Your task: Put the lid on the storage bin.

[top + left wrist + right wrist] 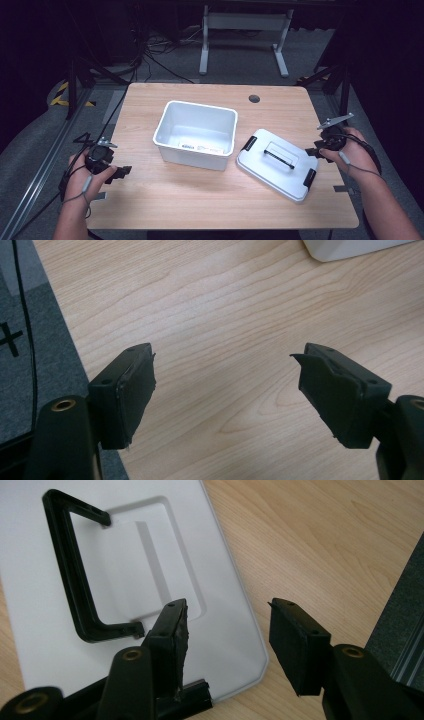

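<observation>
White lid [276,163]: flat on the wooden table [200,200], at about 4 o'clock from the table's middle, turned askew.
Lid handle [280,154]: black bar across the lid's recessed centre, lying flat; in the right gripper view it sits at 10 o'clock from the jaws.
Lid latches [249,143]: black clips on the two short ends.
Right gripper [314,151]: at 3 o'clock of the lid, just beside its edge; jaws parted with nothing between them, one jaw over the lid's corner [250,665], the other over bare wood.
White storage bin [195,134]: upright, uncovered, at 10 o'clock from the lid, near it but apart; a label lies on its floor.
Left gripper [121,173]: at 8 o'clock of the bin, near the table's left edge; jaws spread wide over bare wood [225,380], gripping nothing.
Cable hole [254,98]: at the table's far edge, 12 o'clock from the lid.
</observation>
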Tool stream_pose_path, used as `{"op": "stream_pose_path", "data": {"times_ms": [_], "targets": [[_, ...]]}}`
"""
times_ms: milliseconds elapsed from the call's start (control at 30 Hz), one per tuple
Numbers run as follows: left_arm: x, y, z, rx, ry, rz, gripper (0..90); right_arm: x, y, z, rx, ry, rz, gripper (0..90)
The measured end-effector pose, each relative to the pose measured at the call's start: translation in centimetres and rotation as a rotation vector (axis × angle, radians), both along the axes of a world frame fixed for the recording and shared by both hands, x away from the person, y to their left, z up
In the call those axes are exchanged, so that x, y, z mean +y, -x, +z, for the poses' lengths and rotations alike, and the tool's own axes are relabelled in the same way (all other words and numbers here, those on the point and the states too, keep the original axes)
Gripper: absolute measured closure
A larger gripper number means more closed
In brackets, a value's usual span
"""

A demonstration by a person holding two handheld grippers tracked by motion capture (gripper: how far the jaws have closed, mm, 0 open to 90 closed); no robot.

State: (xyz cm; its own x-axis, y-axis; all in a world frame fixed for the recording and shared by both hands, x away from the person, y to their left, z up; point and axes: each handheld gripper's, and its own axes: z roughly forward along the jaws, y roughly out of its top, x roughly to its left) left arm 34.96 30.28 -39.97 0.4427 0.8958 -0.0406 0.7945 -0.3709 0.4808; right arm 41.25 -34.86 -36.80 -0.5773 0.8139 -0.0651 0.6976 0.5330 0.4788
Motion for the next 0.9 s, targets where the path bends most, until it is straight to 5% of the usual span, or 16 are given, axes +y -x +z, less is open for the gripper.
{"op": "stream_pose_path", "data": {"times_ms": [500, 900], "targets": [[-0.8, 0.5, 0.7, -0.004, 0.013, -0.041, 22.0, 3.4, 0.9, 1.8, -0.029, -0.048, 0.118, 45.7], [-1.5, 0.9, 0.5, -0.007, 0.005, -0.070, 21.9, 7.5, 0.5, 0.8, 0.034, -0.049, 0.229, 40.4]]}}
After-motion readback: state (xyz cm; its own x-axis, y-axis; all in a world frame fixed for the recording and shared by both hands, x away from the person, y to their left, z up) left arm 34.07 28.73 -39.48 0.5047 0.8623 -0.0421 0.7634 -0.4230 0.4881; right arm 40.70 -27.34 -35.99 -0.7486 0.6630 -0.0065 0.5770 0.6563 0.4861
